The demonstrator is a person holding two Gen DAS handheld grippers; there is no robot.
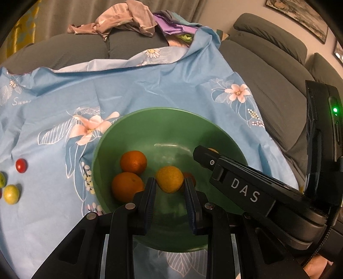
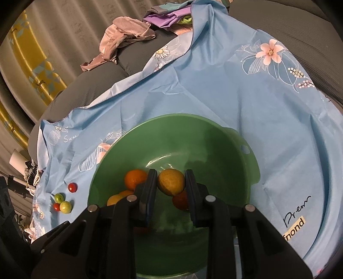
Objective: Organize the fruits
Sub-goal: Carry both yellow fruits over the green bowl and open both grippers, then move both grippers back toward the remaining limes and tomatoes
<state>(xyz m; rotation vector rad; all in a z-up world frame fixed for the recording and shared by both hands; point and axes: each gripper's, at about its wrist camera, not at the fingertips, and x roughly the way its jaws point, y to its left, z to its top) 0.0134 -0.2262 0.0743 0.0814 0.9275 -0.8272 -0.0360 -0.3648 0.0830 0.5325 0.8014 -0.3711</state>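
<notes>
A green bowl (image 1: 150, 120) (image 2: 214, 133) stands on a blue flowered cloth (image 1: 150, 90). Two oranges (image 1: 133, 162) (image 1: 127, 186) and a reddish fruit (image 1: 189, 176) lie in it. My left gripper (image 1: 169, 182) hangs over the bowl's near side, its pads against a yellow fruit (image 1: 169, 179). My right gripper (image 2: 171, 182) is shut on another yellow fruit (image 2: 171, 181) above the bowl. In the left wrist view the right gripper (image 1: 201, 155) reaches in from the right, its fruit mostly hidden. Oranges (image 2: 135, 178) and the reddish fruit (image 2: 181, 200) show under it.
Small red and green fruits (image 1: 21, 165) (image 1: 11, 194) (image 2: 65, 207) lie loose on the cloth left of the bowl. A grey sofa (image 1: 268, 85) runs behind and to the right. Crumpled clothes (image 1: 128, 19) are heaped at the back.
</notes>
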